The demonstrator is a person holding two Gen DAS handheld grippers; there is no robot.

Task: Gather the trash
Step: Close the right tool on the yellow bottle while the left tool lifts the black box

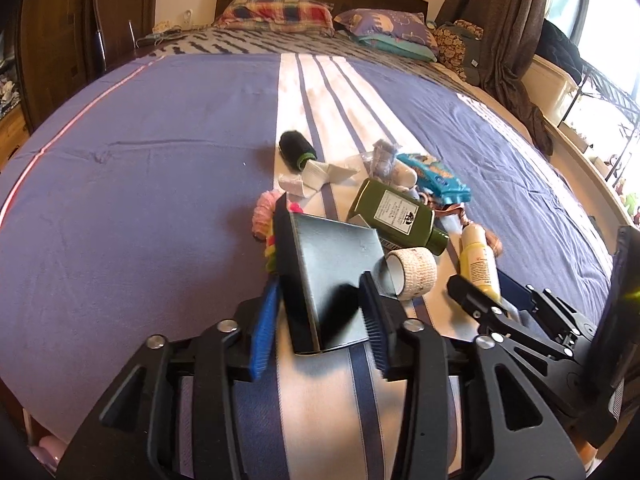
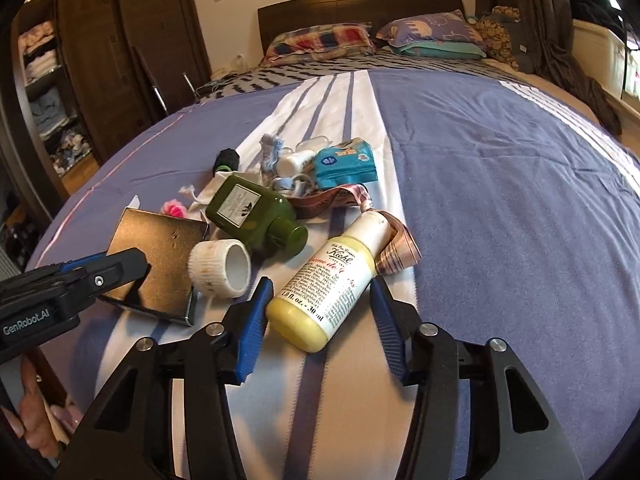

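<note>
Trash lies heaped on the white-and-blue striped band of my purple bedspread [image 1: 140, 184]: a dark green plastic bottle [image 2: 252, 210], a beige roll of bandage tape [image 2: 220, 266], a teal wipes packet [image 2: 346, 164], a black spool [image 1: 294, 149] and scraps of tissue. My left gripper [image 1: 320, 320] straddles a flat dark metal-faced box [image 1: 332, 264]; the box stands tilted between the jaws, the blue pads [image 1: 262, 332] spread just clear of its sides, so I count it released, not clenched. My right gripper [image 2: 320, 312] is likewise spread around a small pale yellow lotion bottle [image 2: 332, 284] lying on its side, cap away from me, with gaps at both pads. I have set each tong astride one item, I judge, so both can be pinched together. No bin shows in either view.
</note>
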